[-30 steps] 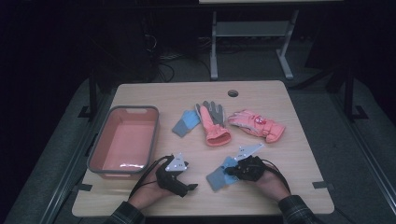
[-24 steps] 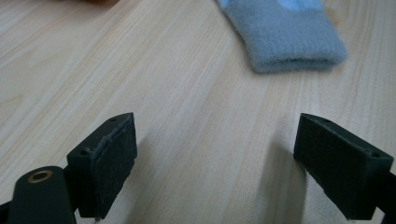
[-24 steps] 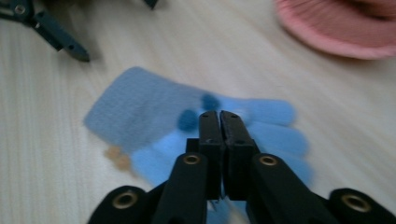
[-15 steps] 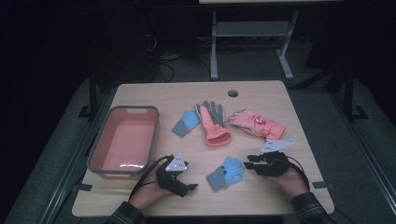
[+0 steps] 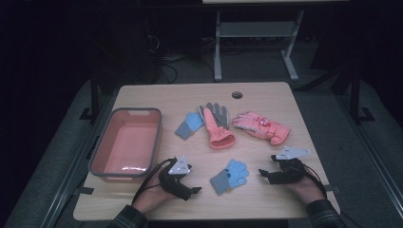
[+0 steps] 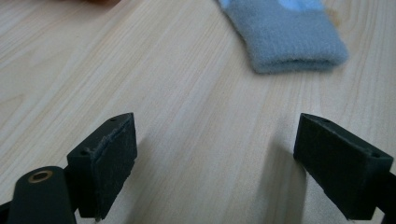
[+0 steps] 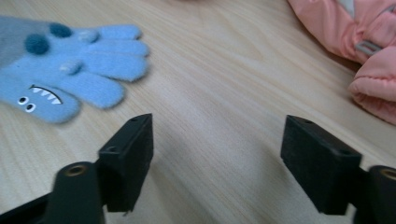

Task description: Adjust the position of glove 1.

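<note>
both grippers sitting open on the table, nothing held

the left gripper (image 5: pixel 183 184) is resting near the front edge of the wooden table (image 5: pixel 266 97), just beside the front right corner of the pink tub (image 5: pixel 124 142). in the left gripper view its jaws are standing wide apart with only bare wood between them; the grey-blue cuff (image 6: pixel 292 39) of the near blue glove (image 5: pixel 230 175) is lying ahead of them, toward the right jaw, apart from both.

the right gripper (image 5: pixel 275 174) is sitting on the table to the right of that glove. in the right gripper view its jaws are also gaping wide and gripping nothing; the glove's blue fingers (image 7: pixel 100 63) are lying ahead and off to the left of the left jaw, not between the pads. the pink glove (image 7: pixel 362 44) is lying ahead to the right.

farther back on the table, a second blue glove (image 5: pixel 189 125) is lying beside an orange and grey glove (image 5: pixel 216 123), and the pink one is sitting to their right.
</note>
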`<state>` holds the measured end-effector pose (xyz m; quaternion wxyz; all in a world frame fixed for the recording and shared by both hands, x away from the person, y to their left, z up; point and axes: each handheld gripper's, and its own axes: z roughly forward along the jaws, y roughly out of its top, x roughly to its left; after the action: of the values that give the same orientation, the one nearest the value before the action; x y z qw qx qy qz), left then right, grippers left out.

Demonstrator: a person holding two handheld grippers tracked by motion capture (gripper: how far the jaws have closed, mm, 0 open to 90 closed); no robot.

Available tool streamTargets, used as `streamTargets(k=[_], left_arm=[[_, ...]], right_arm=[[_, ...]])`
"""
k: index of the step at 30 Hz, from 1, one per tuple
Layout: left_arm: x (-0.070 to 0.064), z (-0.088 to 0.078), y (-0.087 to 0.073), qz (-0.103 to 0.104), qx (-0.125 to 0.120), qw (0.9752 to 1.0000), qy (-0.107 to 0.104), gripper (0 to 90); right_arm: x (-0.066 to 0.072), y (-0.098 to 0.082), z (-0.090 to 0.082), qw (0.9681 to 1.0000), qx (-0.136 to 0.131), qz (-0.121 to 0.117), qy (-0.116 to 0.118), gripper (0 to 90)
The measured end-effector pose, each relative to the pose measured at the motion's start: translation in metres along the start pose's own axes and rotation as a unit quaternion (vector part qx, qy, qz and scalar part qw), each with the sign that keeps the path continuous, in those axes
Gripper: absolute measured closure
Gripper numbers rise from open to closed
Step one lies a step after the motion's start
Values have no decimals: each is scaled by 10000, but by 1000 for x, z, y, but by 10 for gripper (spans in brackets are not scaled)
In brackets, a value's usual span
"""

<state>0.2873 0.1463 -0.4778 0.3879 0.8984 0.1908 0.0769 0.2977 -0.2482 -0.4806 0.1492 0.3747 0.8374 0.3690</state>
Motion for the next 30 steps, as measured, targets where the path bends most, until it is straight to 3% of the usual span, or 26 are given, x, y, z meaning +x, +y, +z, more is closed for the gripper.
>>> streamTargets(k=[4, 8, 10, 14, 16, 19, 24, 30], left_arm=[[1, -1, 2, 4, 70, 10000, 43, 143], [2, -1, 6, -178, 157, 9996, 131, 224], [3, -1, 10, -320, 227, 9989, 248, 236], [8, -2, 21, -389, 226, 9980, 441, 313], [15, -4, 29, -597, 223, 9956, 691, 364], [23, -4, 38, -811, 201, 9933, 802, 380], [31, -2, 52, -826, 210, 9913, 999, 374], [53, 2, 70, -923, 134, 9865, 1348, 405]], right_arm=[[0, 0, 1, 10000, 2, 7, 53, 165], [0, 0, 1, 10000, 26, -11, 61, 146], [0, 0, 1, 10000, 33, -15, 63, 143], [0, 0, 2, 10000, 30, -8, 63, 143], [0, 0, 2, 10000, 30, -8, 64, 143], [0, 0, 2, 10000, 30, -7, 63, 143], [0, 0, 2, 10000, 28, -6, 64, 143], [0, 0, 2, 10000, 30, -6, 63, 143]])
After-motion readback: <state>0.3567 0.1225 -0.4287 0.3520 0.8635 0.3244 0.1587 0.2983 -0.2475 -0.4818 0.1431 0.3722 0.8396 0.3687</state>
